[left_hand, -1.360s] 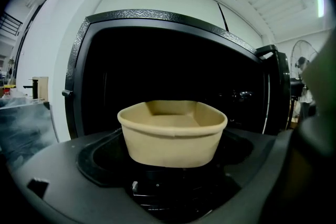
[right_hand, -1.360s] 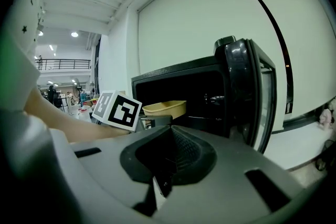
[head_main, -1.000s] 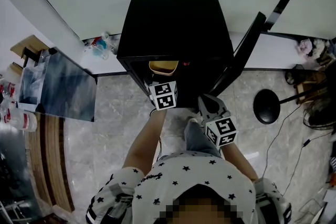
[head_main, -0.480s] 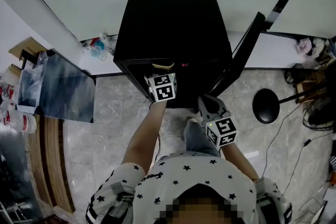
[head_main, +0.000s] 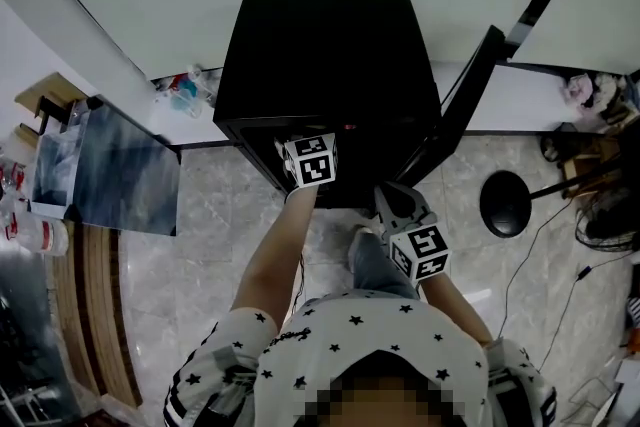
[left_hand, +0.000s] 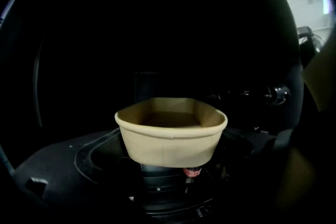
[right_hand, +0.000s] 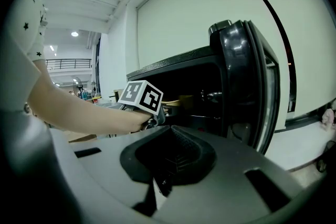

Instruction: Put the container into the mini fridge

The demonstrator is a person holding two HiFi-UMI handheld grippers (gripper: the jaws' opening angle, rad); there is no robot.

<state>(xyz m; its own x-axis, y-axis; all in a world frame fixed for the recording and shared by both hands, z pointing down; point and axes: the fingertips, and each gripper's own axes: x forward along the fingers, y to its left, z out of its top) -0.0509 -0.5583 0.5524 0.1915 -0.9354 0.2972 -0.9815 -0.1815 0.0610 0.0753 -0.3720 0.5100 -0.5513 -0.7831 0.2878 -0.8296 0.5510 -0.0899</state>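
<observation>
Centre frame, holds left gripper [head_main: 309, 161] inside black mini fridge [head_main: 330, 55], clamped on a tan container [left_hand: 170, 136]. Lower right, holds right gripper [head_main: 398, 205] outside, jaws together, empty.

Tan container [left_hand: 170, 139], black mini fridge [head_main: 330, 55]. The shirt [head_main: 370, 335] is white with little black stars, floor [head_main: 215, 235] is grey marble.

Grey marbled tile floor [head_main: 215, 235], with a pale strip along the foot of the white wall. Standing on it against that wall: black box-shaped mini fridge [head_main: 330, 55], its door [head_main: 462, 105] swung open to the right. Just left of the fridge, small clutter of clear plastic bottles [head_main: 185, 90]. Well to the right, round black stand base [head_main: 508, 203] and thin dark cables [head_main: 560, 290]. Inside the dark compartment, beige oval paper container [left_hand: 170, 136]; set down or lifted, cannot tell.
</observation>
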